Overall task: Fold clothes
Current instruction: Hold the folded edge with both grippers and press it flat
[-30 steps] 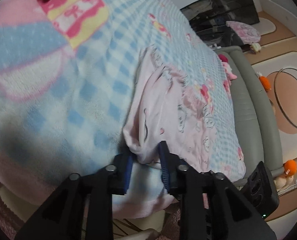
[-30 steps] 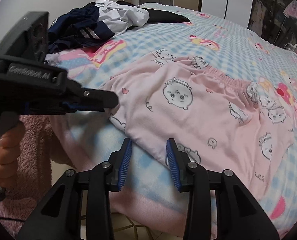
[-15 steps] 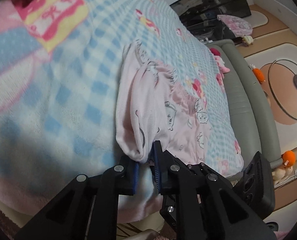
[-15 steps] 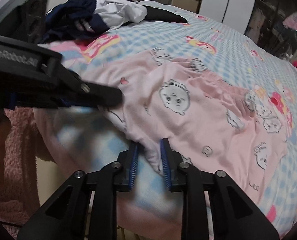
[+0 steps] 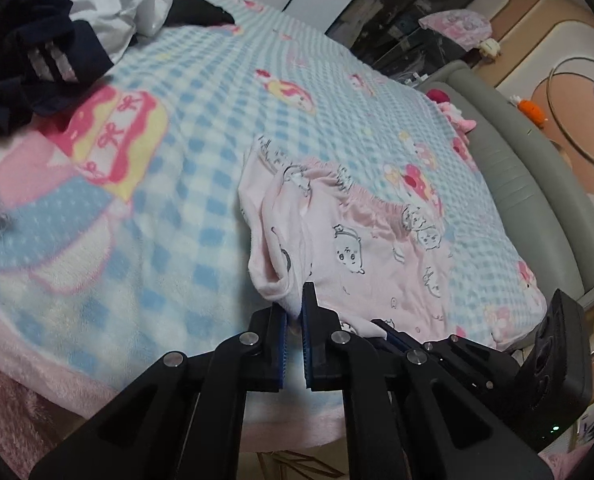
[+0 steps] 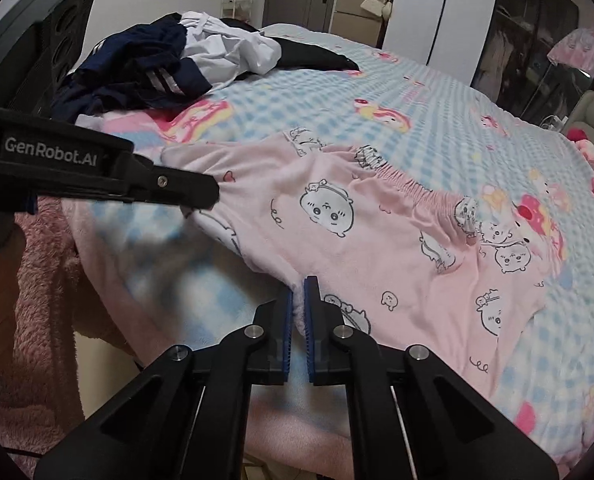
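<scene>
Left gripper [image 5: 295, 316]: pressed together, pinching near hem of pink shorts [image 6: 377, 232].
Right gripper [image 6: 298, 300]: pressed together, pinching same hem, further along.
Handling: probably light, limp, sagging between pinches; hem corners best hold.
Look: pale pink, cartoon faces, gathered waistband.
Place: flat near bed [image 6: 437, 96] front edge.
Far corner: dark clothes pile [image 6: 157, 68].

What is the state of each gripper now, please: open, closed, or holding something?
Left gripper: just closed, shut on the near edge of the pink shorts.
Right gripper: just closed, shut on the same shorts' near edge.
</scene>
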